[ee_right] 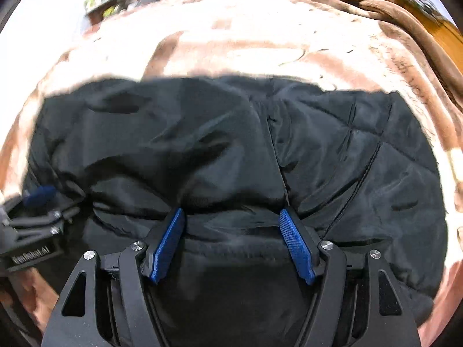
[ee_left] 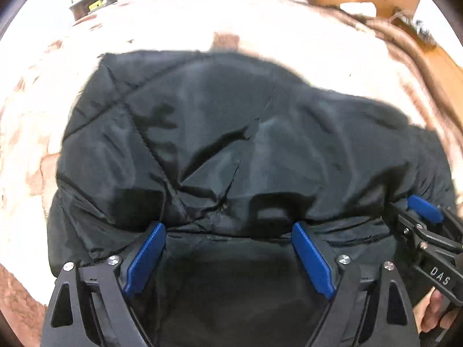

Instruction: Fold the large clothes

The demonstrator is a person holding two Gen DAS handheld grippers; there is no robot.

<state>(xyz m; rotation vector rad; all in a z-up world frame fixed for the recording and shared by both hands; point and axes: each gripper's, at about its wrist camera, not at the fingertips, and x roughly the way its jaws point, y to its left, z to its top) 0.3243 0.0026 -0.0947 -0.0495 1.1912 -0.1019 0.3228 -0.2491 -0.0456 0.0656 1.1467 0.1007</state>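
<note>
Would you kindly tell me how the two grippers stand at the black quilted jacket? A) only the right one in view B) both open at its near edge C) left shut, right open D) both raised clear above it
B: the left gripper and right gripper both have blue pads spread wide at the near edge of the black quilted jacket.

A black quilted jacket (ee_right: 231,150) lies bunched on a brown-and-cream blanket (ee_right: 260,46). The right gripper (ee_right: 231,217) stands wide apart at its near edge, blue fingers (ee_right: 295,243) touching fabric. The left gripper (ee_right: 37,202) shows blurred at left.
</note>
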